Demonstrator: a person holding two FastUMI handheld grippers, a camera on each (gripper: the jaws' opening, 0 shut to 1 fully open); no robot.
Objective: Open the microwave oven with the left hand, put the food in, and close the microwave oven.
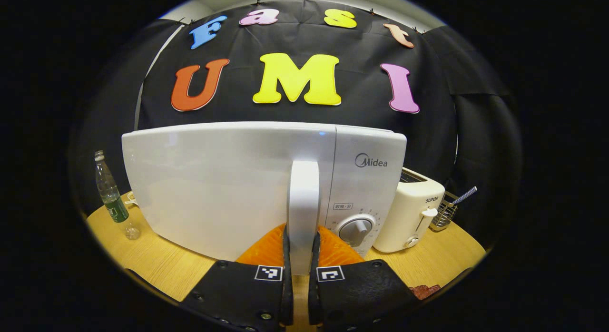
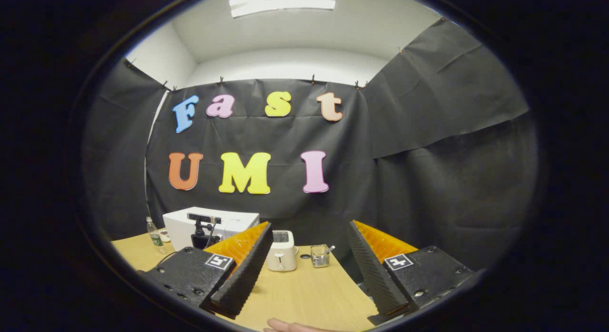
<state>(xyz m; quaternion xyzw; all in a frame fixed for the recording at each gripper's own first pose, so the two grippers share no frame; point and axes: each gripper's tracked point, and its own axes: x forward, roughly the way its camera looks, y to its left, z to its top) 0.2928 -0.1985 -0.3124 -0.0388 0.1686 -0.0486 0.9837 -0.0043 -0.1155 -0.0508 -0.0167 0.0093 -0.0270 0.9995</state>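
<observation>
Microwave oven (image 1: 228, 189): white, standing on the wooden desk (image 1: 157, 265), door shut and flush with the control panel; in the right gripper view it sits far off at about 9 o'clock. Door handle (image 1: 303, 203): a vertical white bar at the door's right edge, rising from 6 o'clock in the left gripper view. Left gripper (image 1: 300, 256): jaws closed on the lower end of the handle, one finger pressing each side, a hold that suits pulling the door outward on its far hinge; opening appears to be the step in hand, not yet begun. Timer dial (image 1: 356, 229): at about 5 o'clock, just beside the handle, close enough that a slipped grip could knock it. Toaster (image 1: 411, 213): cream, immediately beyond the oven at 4 o'clock. Wire holder (image 1: 445, 213): with a striped straw, past the toaster. Plastic bottle (image 1: 110, 199): at 8 o'clock, near the oven's other side, inside the likely door swing, so a risk. Right gripper (image 2: 307, 270): jaws wide apart and holding nothing, hovering well back from the oven above the desk, probably parked clear of the door's arc. Food: a reddish piece (image 1: 425, 290) lies on the desk edge at 5 o'clock, possibly the item to load; too small to identify. A hand (image 2: 290, 326) shows at 6 o'clock in the right gripper view.
</observation>
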